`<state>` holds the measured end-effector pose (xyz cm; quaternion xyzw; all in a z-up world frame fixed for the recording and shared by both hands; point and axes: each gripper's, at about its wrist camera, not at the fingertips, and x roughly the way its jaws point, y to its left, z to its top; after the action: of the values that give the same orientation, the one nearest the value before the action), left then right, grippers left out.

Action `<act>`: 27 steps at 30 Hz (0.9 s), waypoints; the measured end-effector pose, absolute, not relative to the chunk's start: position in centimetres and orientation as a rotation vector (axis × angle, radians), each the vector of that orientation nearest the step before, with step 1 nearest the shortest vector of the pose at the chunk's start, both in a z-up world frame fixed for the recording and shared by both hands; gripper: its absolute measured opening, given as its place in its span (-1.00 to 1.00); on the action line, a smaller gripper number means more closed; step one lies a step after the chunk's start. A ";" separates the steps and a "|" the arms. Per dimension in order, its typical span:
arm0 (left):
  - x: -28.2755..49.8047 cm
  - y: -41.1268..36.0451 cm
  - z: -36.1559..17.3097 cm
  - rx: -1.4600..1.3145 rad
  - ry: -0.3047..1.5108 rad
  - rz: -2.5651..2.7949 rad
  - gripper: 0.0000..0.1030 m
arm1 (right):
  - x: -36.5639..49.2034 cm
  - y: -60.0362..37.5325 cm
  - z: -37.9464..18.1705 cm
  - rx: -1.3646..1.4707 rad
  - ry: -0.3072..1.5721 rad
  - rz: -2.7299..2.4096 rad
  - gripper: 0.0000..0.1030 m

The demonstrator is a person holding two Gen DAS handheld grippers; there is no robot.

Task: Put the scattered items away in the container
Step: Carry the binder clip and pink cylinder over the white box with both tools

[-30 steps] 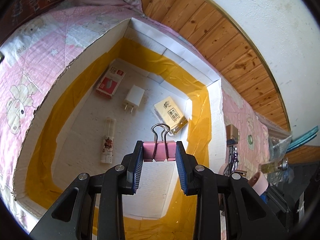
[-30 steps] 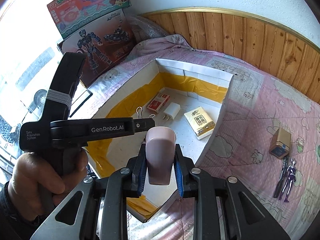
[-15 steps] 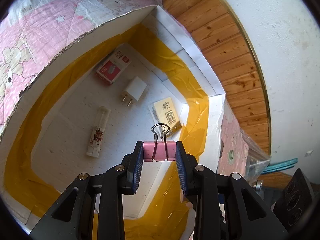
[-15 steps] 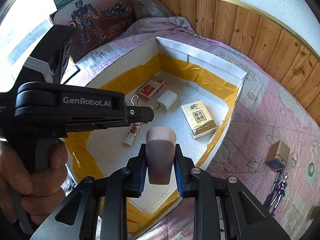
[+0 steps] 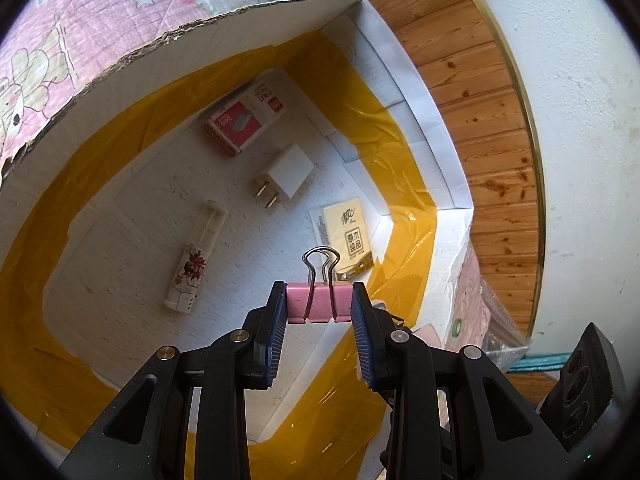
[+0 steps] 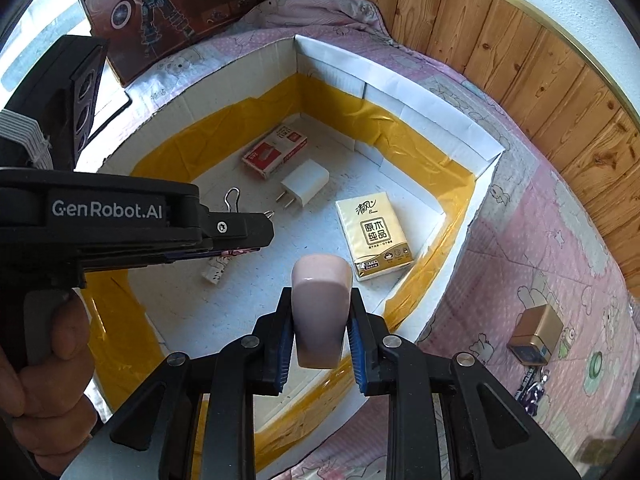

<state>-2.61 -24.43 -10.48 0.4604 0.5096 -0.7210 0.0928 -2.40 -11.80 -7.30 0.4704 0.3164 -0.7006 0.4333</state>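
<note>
My left gripper point(image 5: 319, 308) is shut on a pink binder clip point(image 5: 318, 303) and holds it above the inside of the white cardboard box point(image 5: 404, 80) with yellow tape. My right gripper point(image 6: 319, 320) is shut on a pale pink cup point(image 6: 319, 314), held over the box's near edge point(image 6: 448, 292). The left gripper also shows in the right wrist view point(image 6: 240, 236), over the box's left part. In the box lie a red and white carton point(image 6: 274, 152), a white charger plug point(image 6: 305, 183), a yellow tissue pack point(image 6: 374, 236) and a small white tube point(image 5: 196, 260).
The box sits on a pink quilt point(image 6: 540, 240). On the quilt to the right lie a small gold box point(image 6: 536, 334) and a toy figure point(image 6: 534, 392). A robot toy carton point(image 6: 172, 4) stands behind the box, with wood panelling point(image 6: 520, 48) behind it.
Both grippers have moved forward and lower over the box, still holding their objects. The box's contents look larger and nearer in both views.
</note>
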 end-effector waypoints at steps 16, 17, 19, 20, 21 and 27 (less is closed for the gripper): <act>-3.7 -24.1 -13.5 1.422 1.644 -1.957 -0.36 | -2.0 -13.6 -9.9 1.156 1.025 -1.604 -0.50; -3.7 -24.2 -13.6 1.424 1.643 -1.954 -0.36 | -2.0 -13.7 -10.0 1.155 1.040 -1.598 -0.50; -3.8 -24.2 -13.8 1.426 1.645 -1.948 -0.36 | -2.0 -13.9 -10.2 1.157 1.063 -1.586 -0.50; -3.8 -24.3 -13.9 1.427 1.646 -1.943 -0.36 | -1.9 -14.0 -10.3 1.158 1.073 -1.579 -0.50; -3.8 -24.4 -14.0 1.424 1.646 -1.938 -0.36 | -1.9 -14.1 -10.3 1.158 1.083 -1.575 -0.50; -3.8 -24.5 -14.3 1.430 1.655 -1.926 -0.36 | -2.0 -14.4 -10.3 1.158 1.103 -1.566 -0.50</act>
<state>-3.79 -24.55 -14.28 0.4875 0.5643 -0.6566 0.1131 -2.00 -14.41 -10.28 0.4655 0.4435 -0.6295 0.4363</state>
